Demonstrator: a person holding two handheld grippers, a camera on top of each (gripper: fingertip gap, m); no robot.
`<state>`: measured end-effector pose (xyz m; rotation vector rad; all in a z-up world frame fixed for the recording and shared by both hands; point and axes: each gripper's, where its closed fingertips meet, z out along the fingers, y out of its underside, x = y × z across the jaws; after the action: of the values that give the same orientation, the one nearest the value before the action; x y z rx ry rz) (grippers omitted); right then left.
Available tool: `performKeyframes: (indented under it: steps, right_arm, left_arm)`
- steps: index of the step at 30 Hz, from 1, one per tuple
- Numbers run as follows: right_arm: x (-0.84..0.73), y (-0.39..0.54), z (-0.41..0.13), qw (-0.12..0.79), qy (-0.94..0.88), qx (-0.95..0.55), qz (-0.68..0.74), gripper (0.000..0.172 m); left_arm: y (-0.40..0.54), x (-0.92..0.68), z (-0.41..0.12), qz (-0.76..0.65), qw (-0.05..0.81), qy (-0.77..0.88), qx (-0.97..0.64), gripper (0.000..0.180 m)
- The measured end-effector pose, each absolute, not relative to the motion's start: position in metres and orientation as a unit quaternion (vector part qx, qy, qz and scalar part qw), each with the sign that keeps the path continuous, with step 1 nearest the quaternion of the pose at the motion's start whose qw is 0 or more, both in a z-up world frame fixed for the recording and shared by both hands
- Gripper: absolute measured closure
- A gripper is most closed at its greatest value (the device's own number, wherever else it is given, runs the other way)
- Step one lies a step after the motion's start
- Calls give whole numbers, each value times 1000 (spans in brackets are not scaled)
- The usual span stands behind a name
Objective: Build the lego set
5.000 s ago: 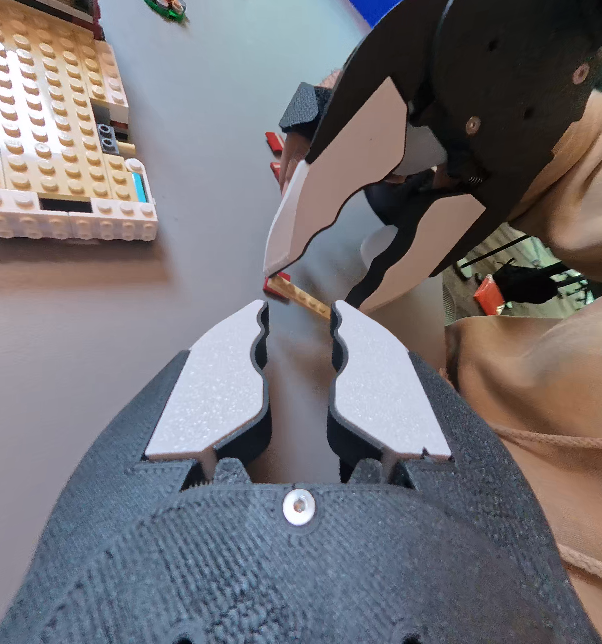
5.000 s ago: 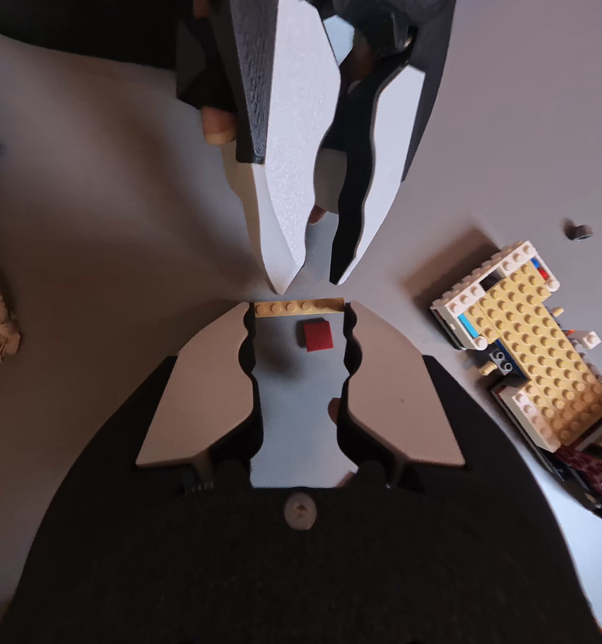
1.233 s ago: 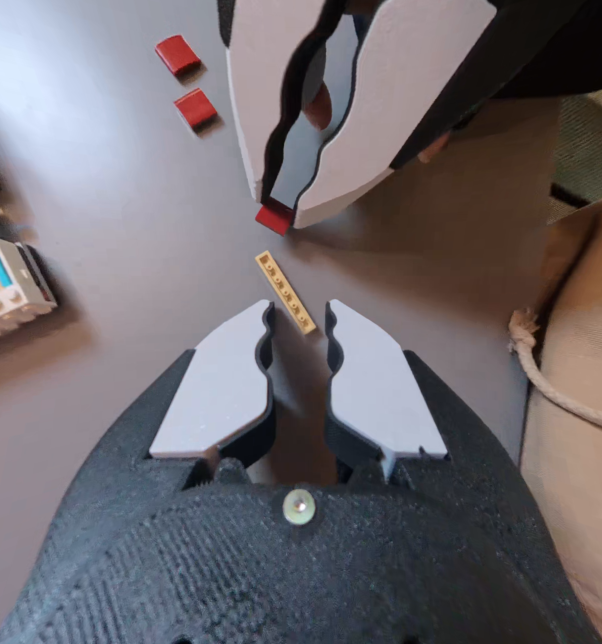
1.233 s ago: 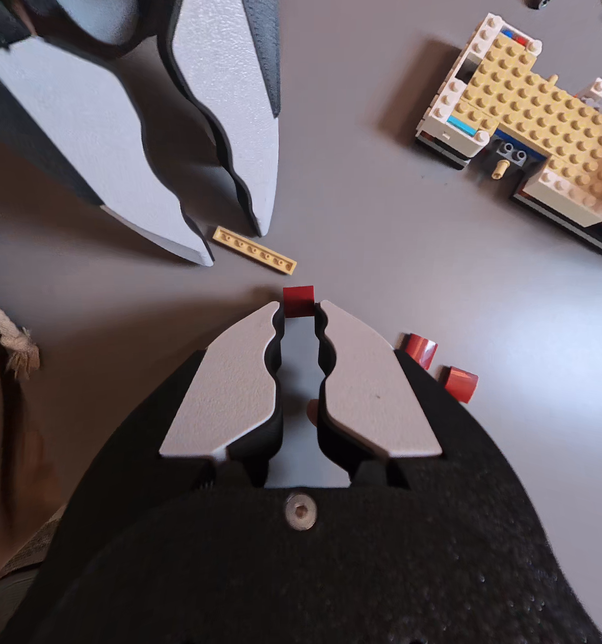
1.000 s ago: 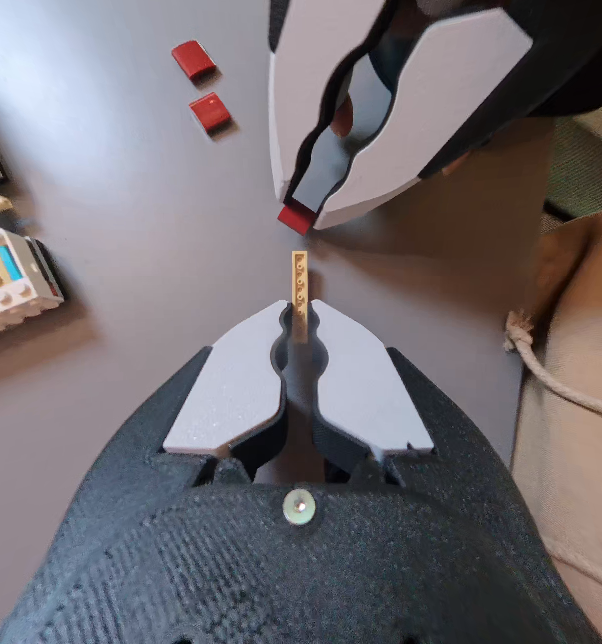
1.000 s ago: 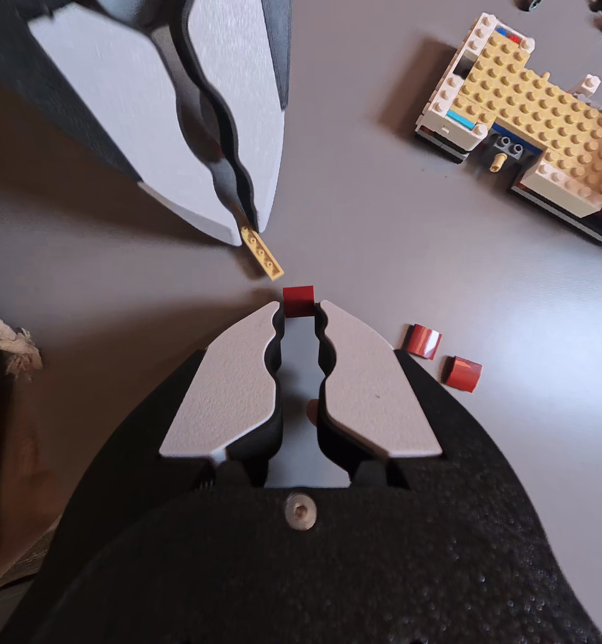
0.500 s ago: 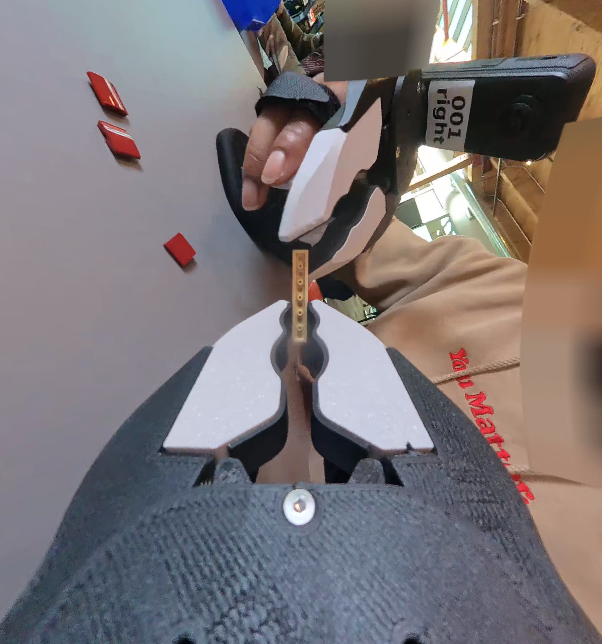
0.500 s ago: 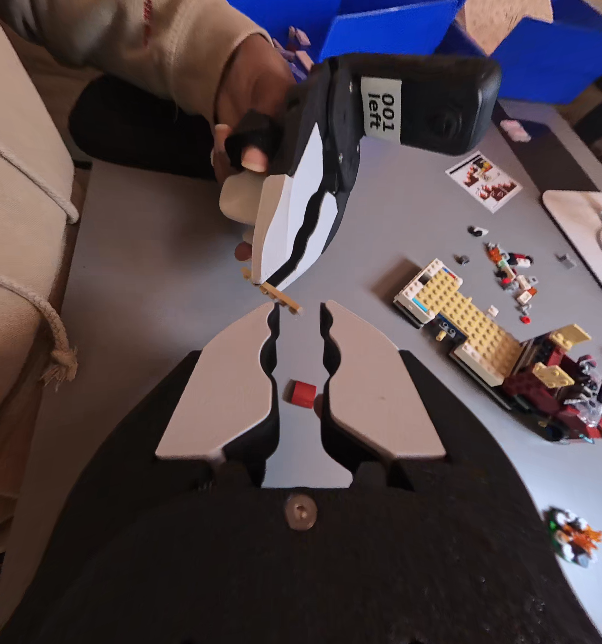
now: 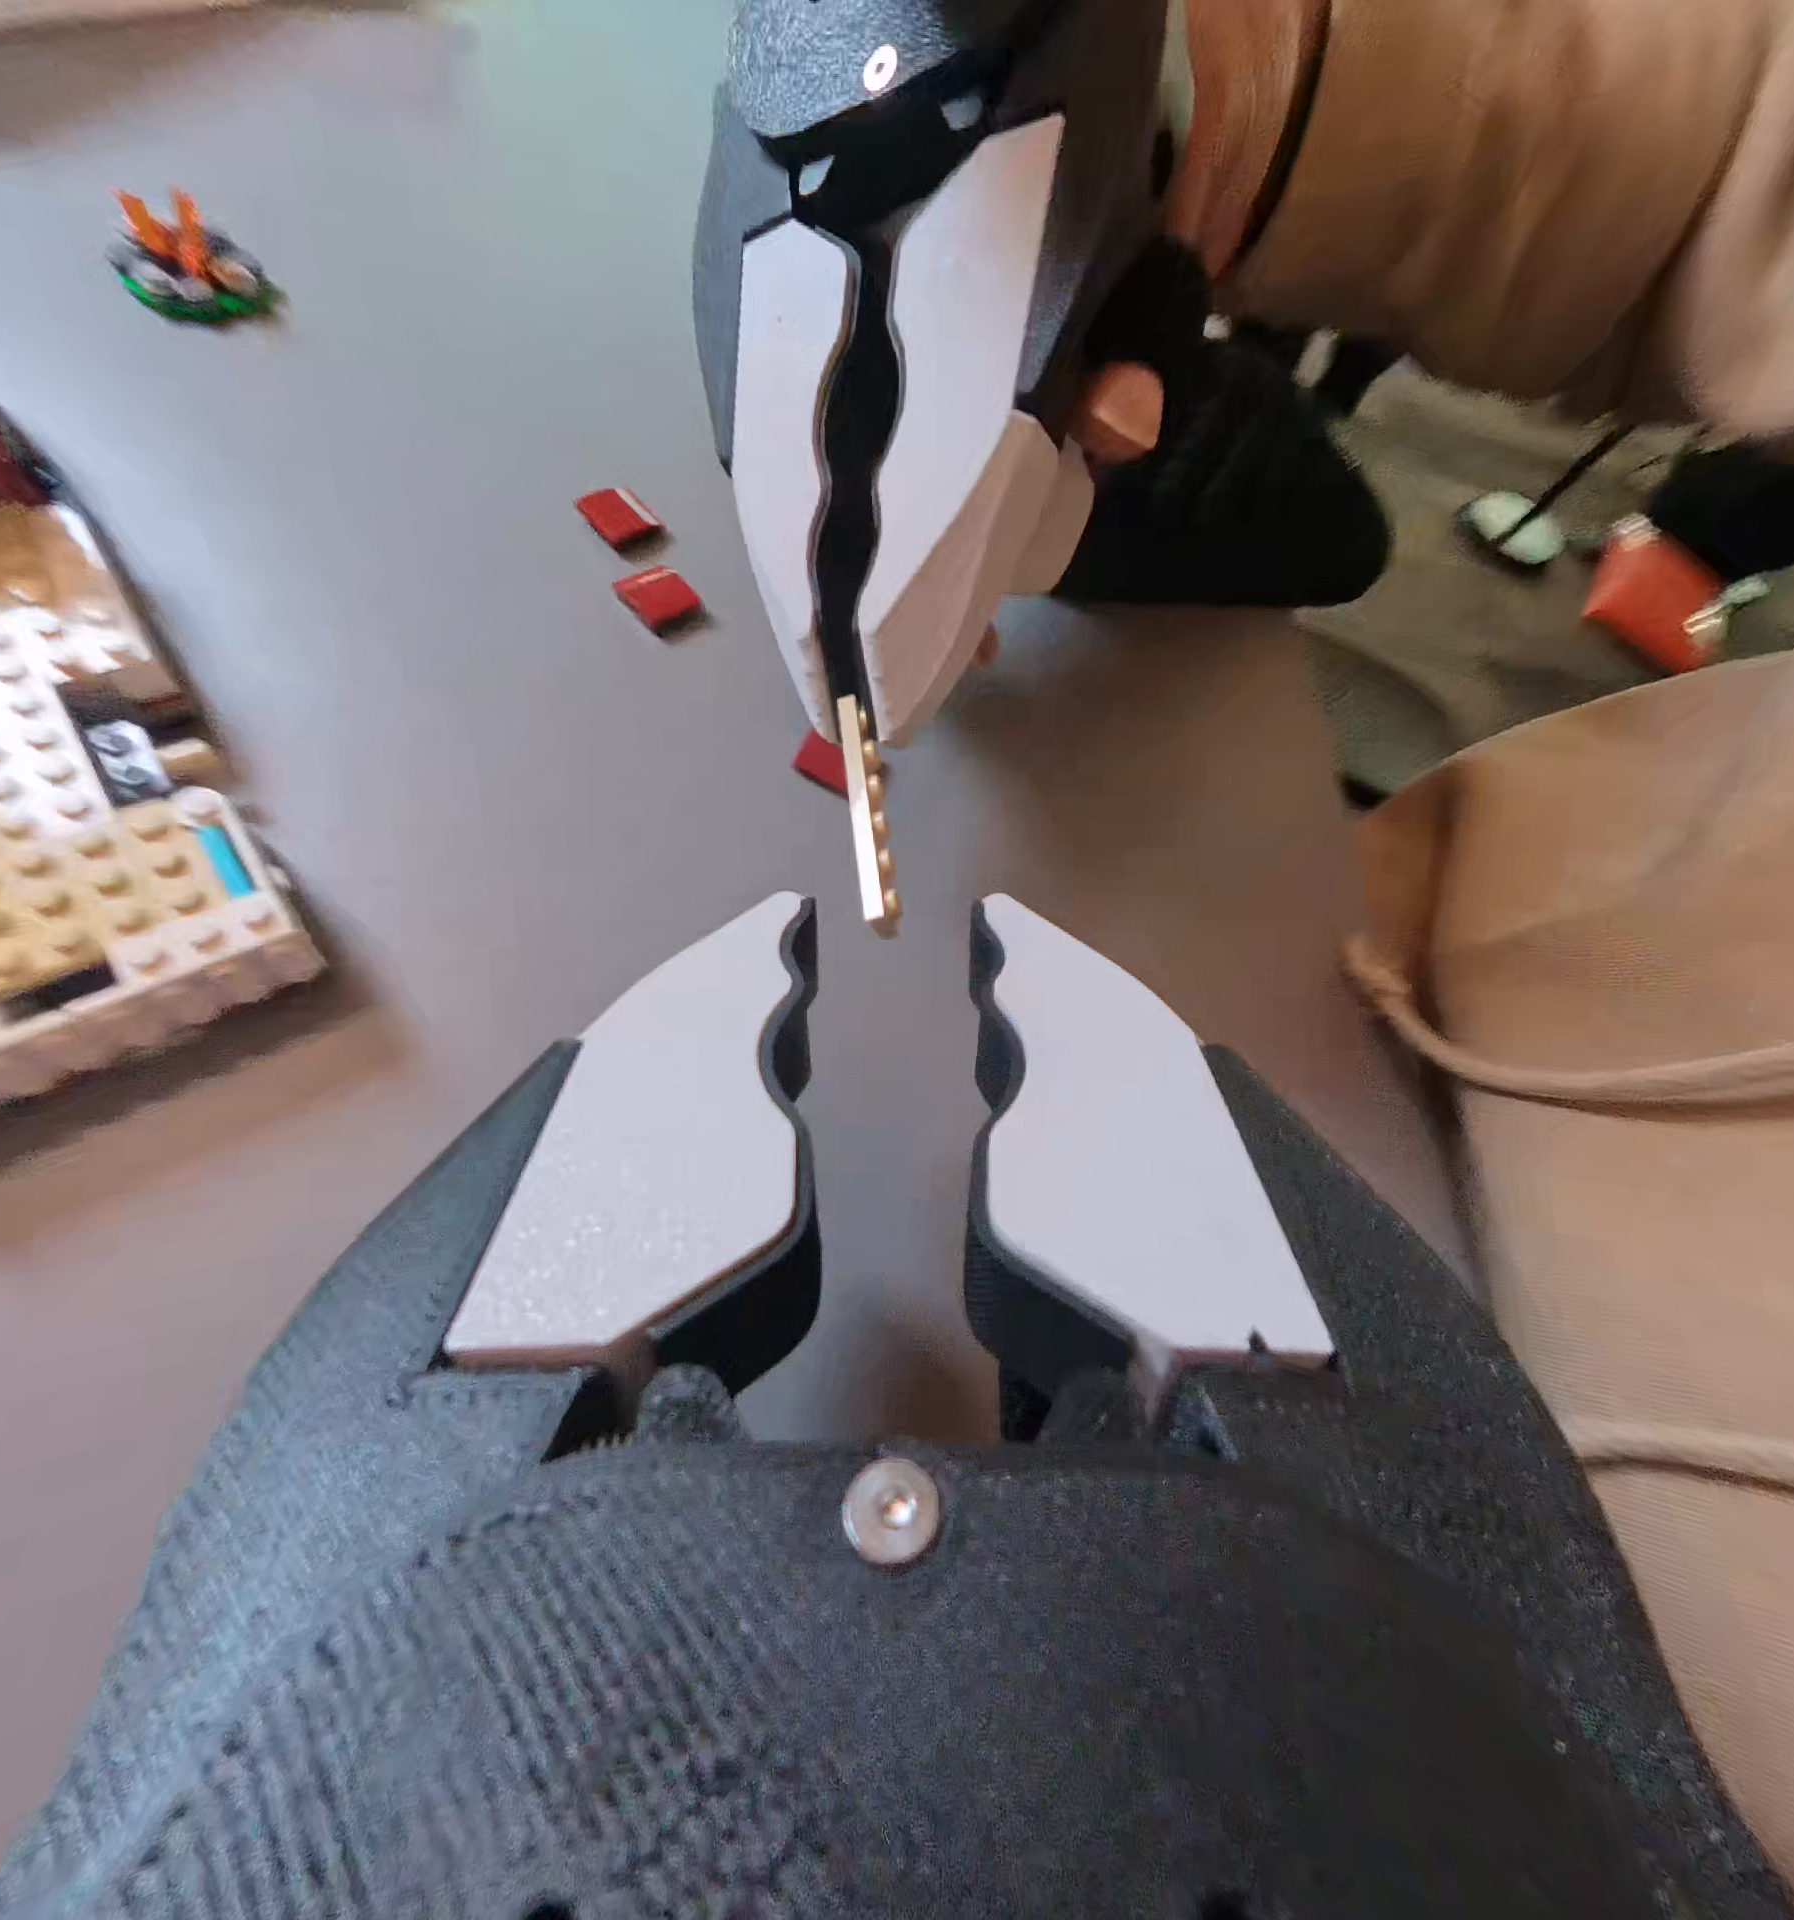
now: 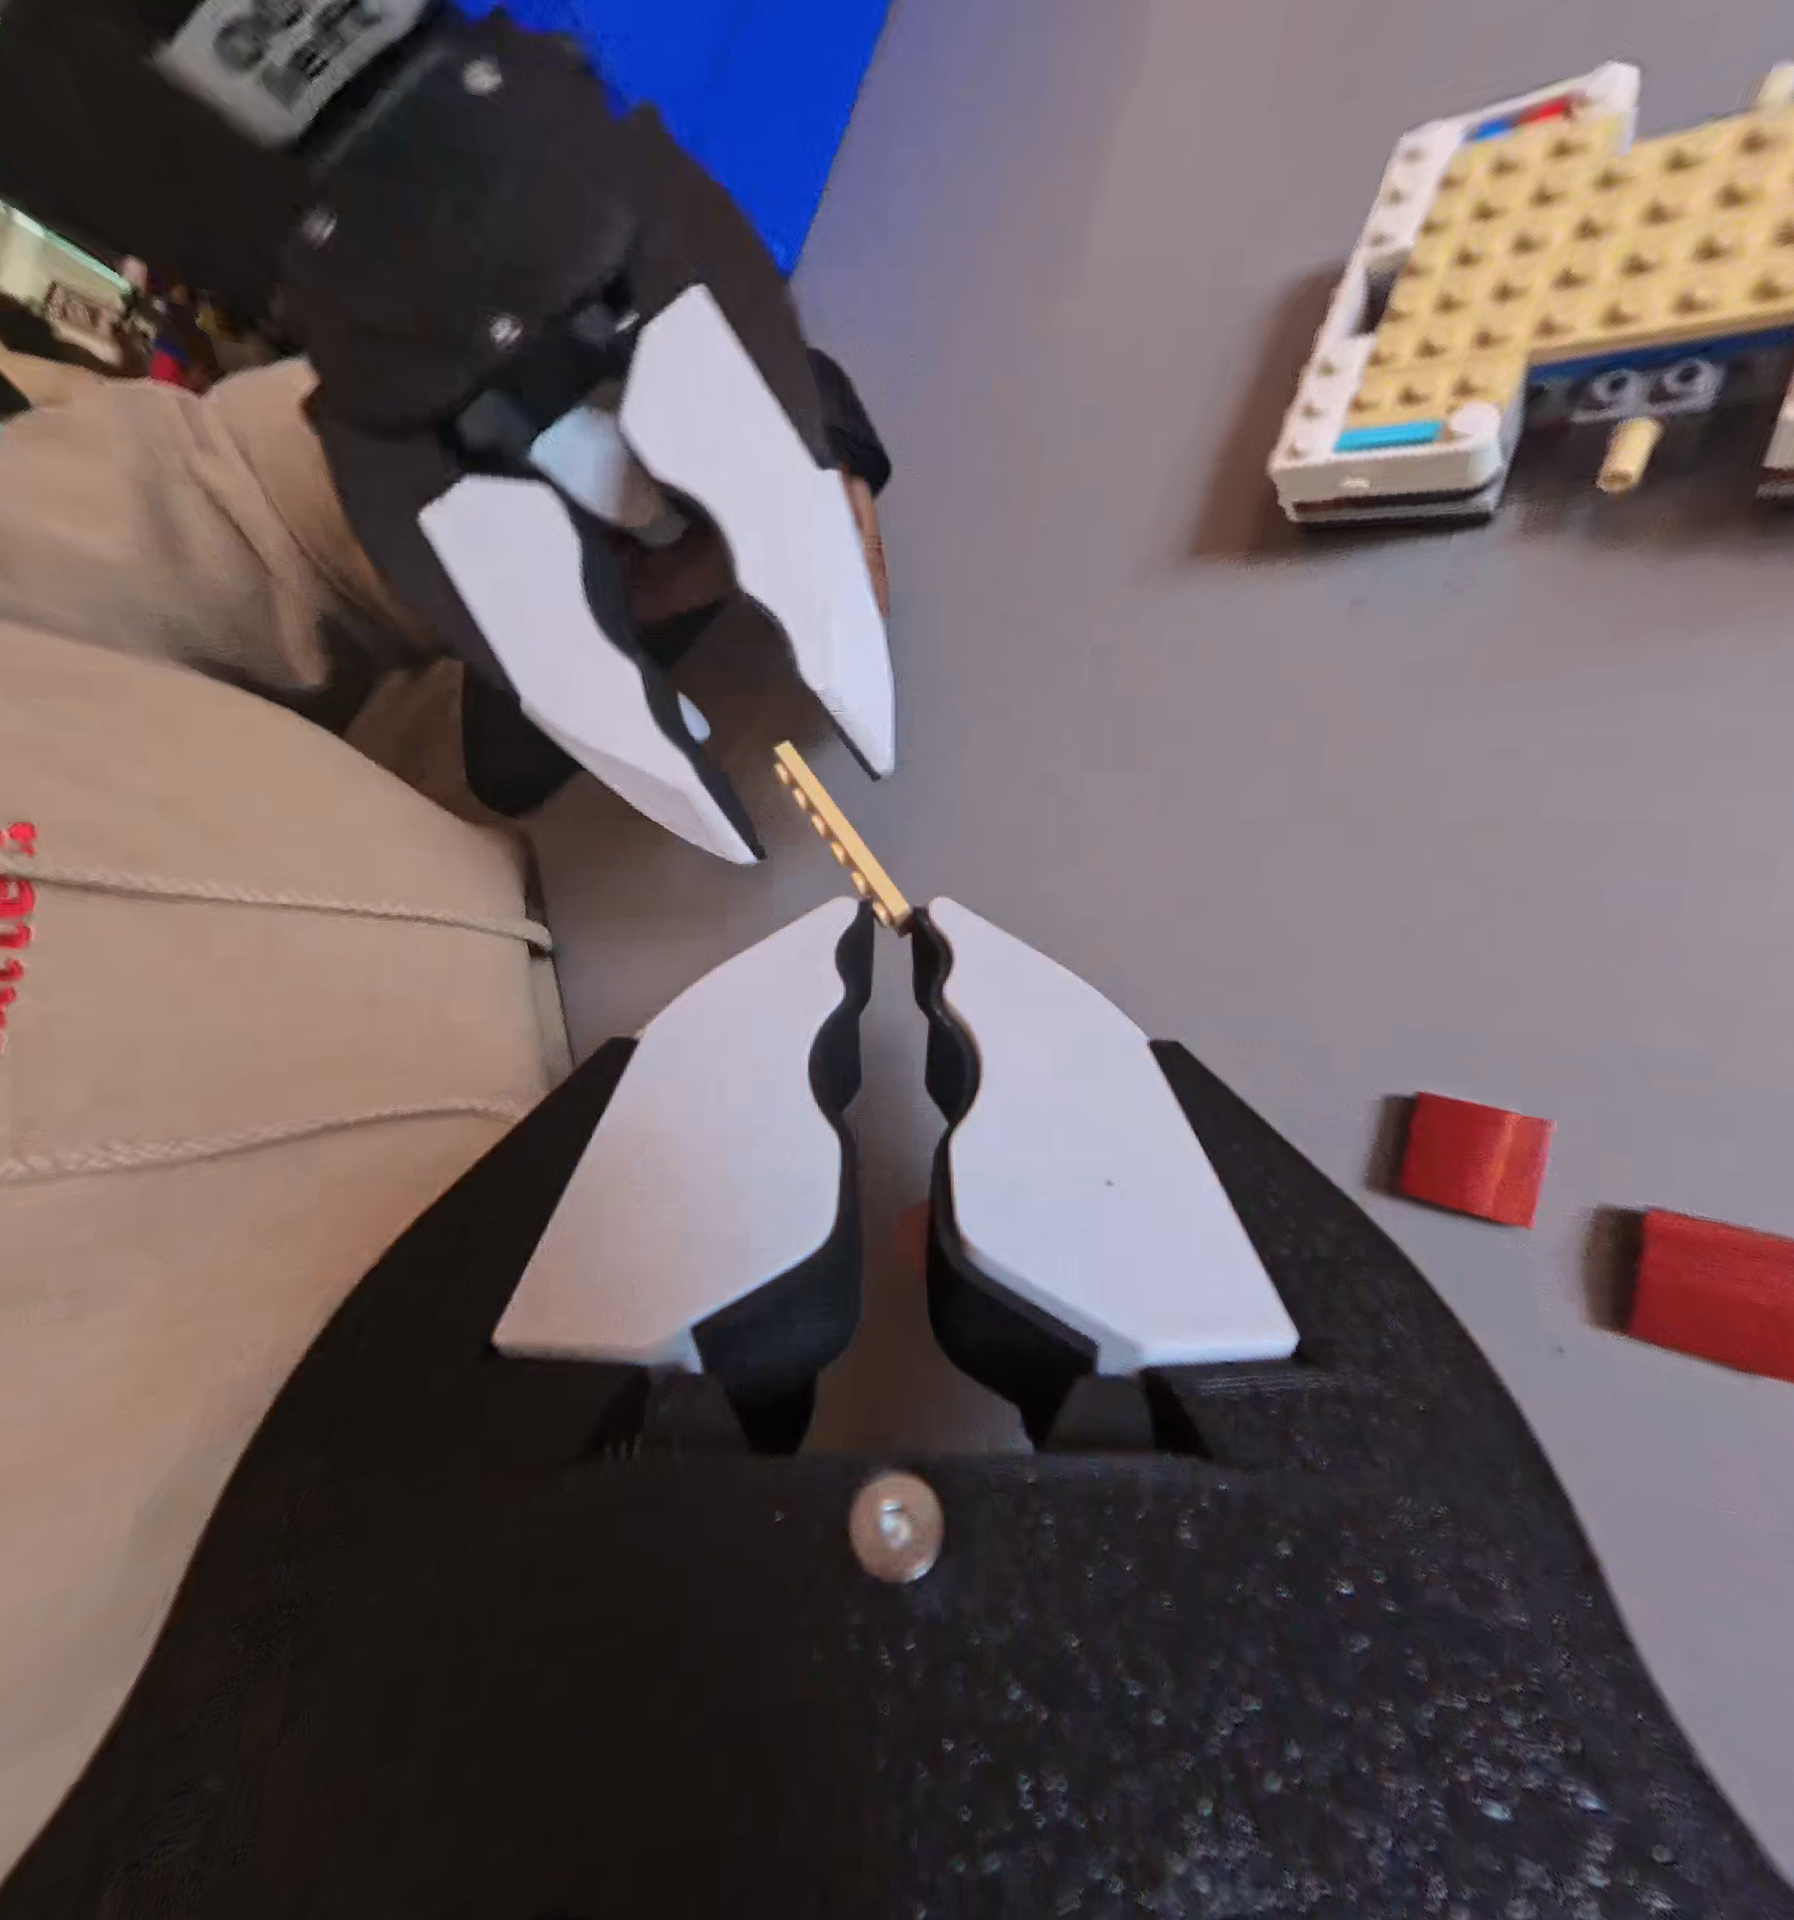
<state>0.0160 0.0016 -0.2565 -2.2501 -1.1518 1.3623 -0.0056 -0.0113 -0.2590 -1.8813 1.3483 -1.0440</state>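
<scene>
Tan 1-stud-wide plate (image 10: 839, 831) sits pinched at one end in my right gripper (image 10: 893, 912), its free end between my left gripper's (image 9: 891, 914) parted, untouching fingers. Only my left view shows a third red tile (image 9: 818, 761) beneath; my right shows 2 red tiles (image 10: 1475, 1155) only.

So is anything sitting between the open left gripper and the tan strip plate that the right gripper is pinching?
Nothing visible does. The tan strip plate, pinched at one end by the right gripper, points its free end at the open left gripper, with only air between.
</scene>
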Motion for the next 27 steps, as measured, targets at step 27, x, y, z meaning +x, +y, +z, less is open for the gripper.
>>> performKeyframes:
  steps: [27]
  right_arm:
    - [54,10,-299,215,-589,-765,149,146]
  left_arm:
    - [4,-18,-293,-265,247,552,-751,153]
